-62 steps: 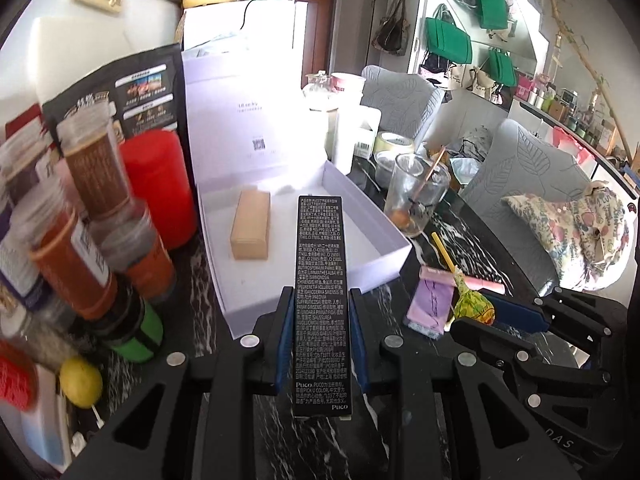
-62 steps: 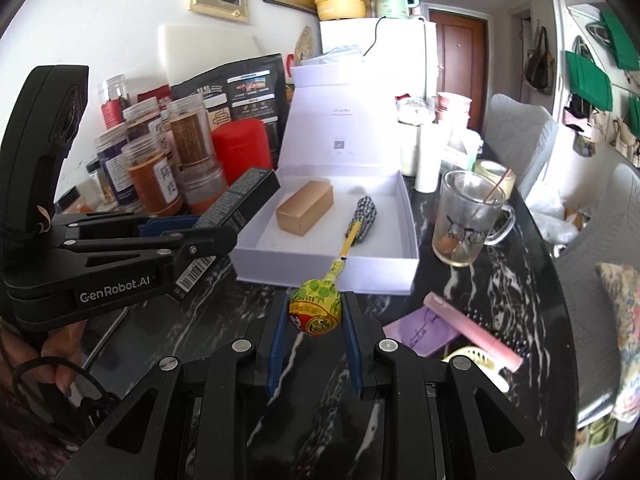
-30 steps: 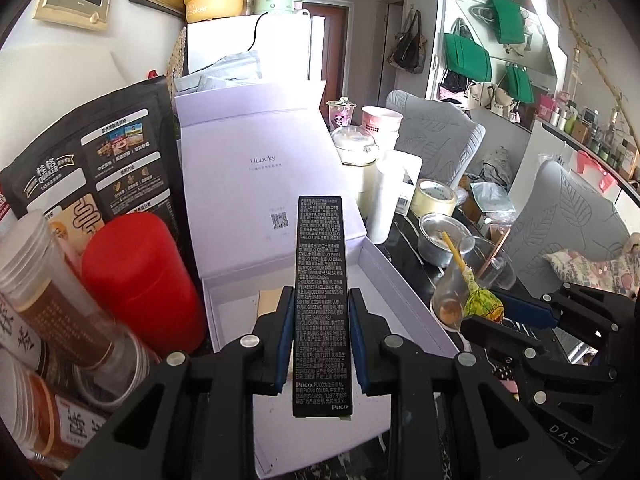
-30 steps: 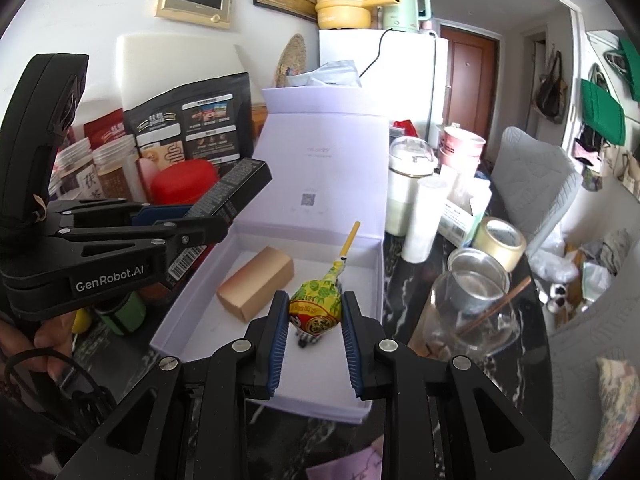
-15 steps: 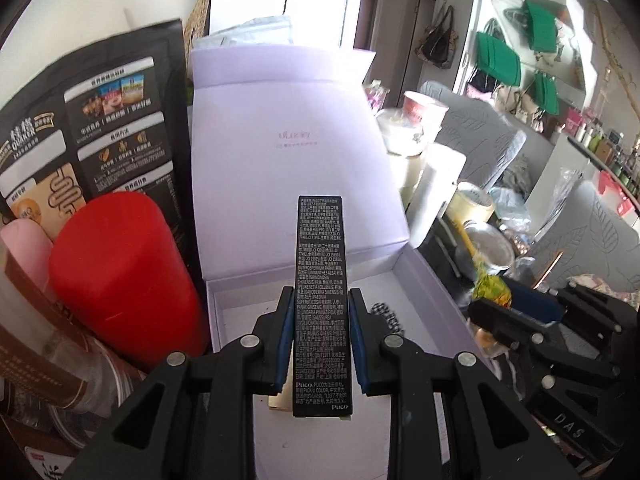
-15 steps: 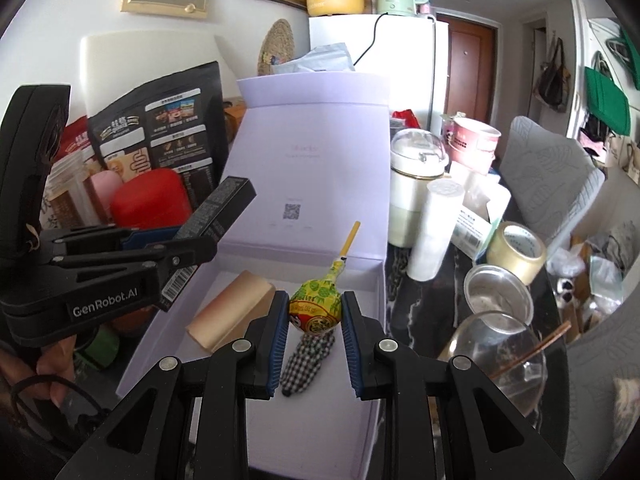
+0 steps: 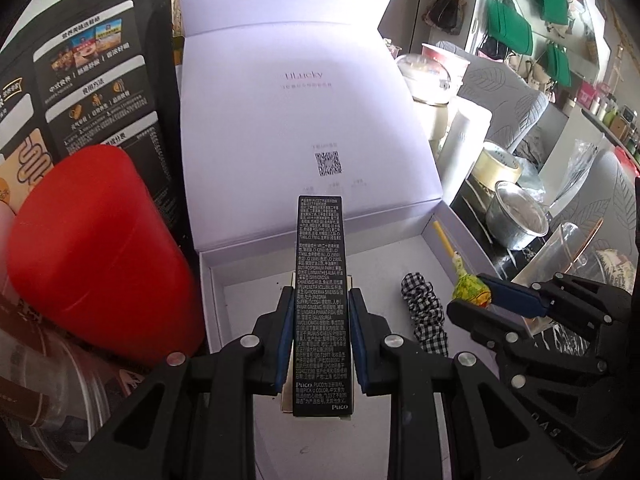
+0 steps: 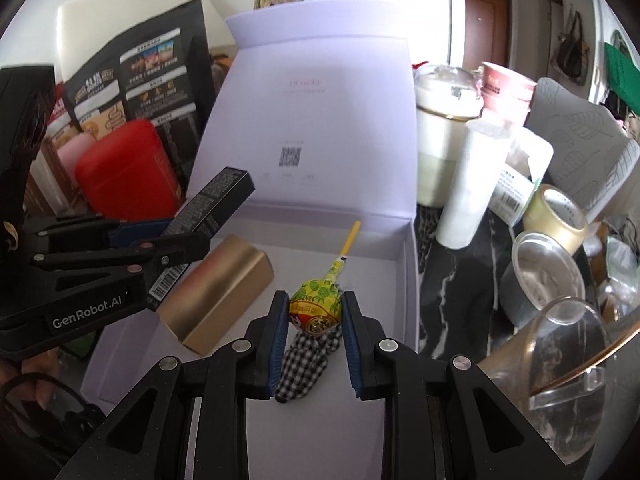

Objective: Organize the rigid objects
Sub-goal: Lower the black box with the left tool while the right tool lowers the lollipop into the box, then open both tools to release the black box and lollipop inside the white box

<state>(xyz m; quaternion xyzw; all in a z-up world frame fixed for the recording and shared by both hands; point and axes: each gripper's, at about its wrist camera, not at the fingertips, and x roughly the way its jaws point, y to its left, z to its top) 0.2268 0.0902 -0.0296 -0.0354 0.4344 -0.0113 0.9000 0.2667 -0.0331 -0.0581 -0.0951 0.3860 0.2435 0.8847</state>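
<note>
The left gripper (image 7: 320, 308) is clamped on a slim black carton (image 7: 322, 300), its blue pads pressing the carton's long sides. The carton's upper face is covered in fine white print, with "Puco" legible at the near end; in the right wrist view a barcode shows on its side. It hangs over the left part of the open white box (image 7: 240, 292). The right gripper (image 8: 314, 312) is closed on a lollipop (image 8: 316, 306) in a yellow and green wrapper with red printing, its yellow stick pointing toward the far wall of the box.

Below the lollipop lies a black and white checked fabric piece (image 8: 304, 364) on the box floor. To its left, under the carton, rests a gold box (image 8: 216, 292). The raised lid (image 7: 304, 120) carries the faint word "ULucky" and a QR code.

Left of the box stands a red canister (image 7: 100, 248), and behind it a black pouch (image 7: 92, 64) with Chinese text. To the right sit a white tumbler (image 8: 472, 184), a roll of tape (image 8: 556, 216), a metal bowl (image 8: 544, 276) and a glass mug (image 8: 560, 364) on the dark marbled table (image 8: 448, 292). "GenRobot.AI" is printed on the left gripper's body.
</note>
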